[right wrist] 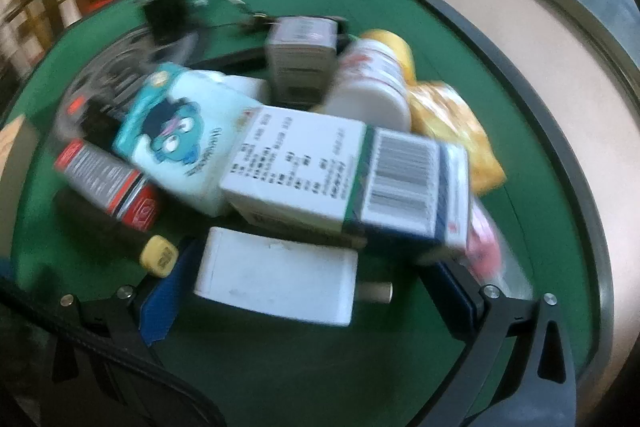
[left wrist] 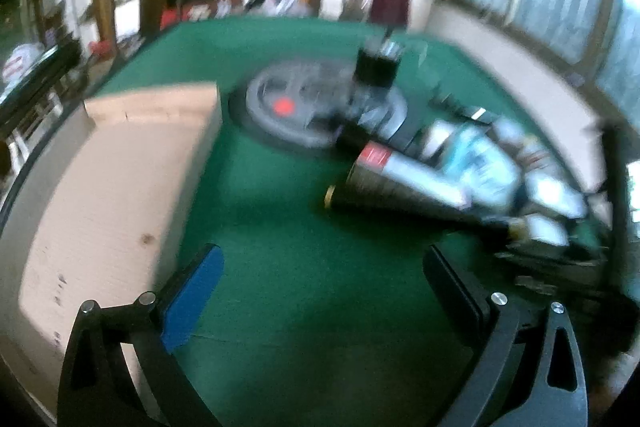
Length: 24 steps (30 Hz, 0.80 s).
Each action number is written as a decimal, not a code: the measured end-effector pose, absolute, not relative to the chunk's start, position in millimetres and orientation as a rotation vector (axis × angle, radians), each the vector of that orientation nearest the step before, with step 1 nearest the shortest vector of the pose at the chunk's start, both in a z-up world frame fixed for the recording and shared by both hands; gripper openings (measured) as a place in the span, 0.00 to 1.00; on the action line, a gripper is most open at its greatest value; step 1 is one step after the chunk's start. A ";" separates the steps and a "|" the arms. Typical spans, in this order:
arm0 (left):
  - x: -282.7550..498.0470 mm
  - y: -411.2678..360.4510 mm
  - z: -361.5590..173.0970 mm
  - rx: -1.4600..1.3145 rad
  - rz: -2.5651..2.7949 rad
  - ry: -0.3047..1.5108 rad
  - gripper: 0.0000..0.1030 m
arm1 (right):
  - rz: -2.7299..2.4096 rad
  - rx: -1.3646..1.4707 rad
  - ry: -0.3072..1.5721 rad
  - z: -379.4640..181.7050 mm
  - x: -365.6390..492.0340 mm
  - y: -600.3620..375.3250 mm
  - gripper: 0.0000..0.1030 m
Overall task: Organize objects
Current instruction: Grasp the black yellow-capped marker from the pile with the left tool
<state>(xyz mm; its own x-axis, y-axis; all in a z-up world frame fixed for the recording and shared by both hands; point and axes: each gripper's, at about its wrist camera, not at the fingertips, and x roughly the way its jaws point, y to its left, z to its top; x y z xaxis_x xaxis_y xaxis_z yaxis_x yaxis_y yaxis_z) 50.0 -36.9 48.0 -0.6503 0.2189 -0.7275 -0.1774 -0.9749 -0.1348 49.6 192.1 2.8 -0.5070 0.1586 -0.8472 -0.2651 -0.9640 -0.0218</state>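
A pile of small items lies on the green table [right wrist: 280, 367]. In the right wrist view I see a white charger block [right wrist: 276, 275], a white box with a barcode [right wrist: 344, 179], a light blue cartoon pack [right wrist: 180, 135], a red and grey tube [right wrist: 108, 183], a white bottle [right wrist: 372, 83], a grey box [right wrist: 300, 55] and a yellow bag [right wrist: 452, 127]. My right gripper [right wrist: 316, 287] is open, with its fingers either side of the charger block. My left gripper [left wrist: 324, 275] is open and empty above bare green cloth, left of the pile [left wrist: 460, 163].
A cardboard box [left wrist: 120, 167] stands at the left in the left wrist view. A round grey disc with a red dot [left wrist: 288, 107] lies behind the pile, with a black cylinder [left wrist: 376, 67] on it. The table's dark edge [right wrist: 560, 155] curves at the right.
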 end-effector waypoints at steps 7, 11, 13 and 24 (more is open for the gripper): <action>71.5 -88.8 81.1 -1.020 2.716 -0.142 0.95 | 2.539 -1.395 0.173 3.9 58.9 188.2 1.00; 62.6 -90.5 73.2 -1.115 2.625 -0.195 0.95 | 2.700 -1.258 0.349 21.6 80.7 195.9 1.00; 58.2 -81.8 68.8 -1.156 2.568 -0.262 0.95 | 2.775 -1.102 0.390 38.6 100.5 200.8 1.00; 36.0 -1.0 37.1 -1.366 2.508 -0.212 0.95 | 2.716 -0.616 0.337 92.3 115.3 254.6 1.00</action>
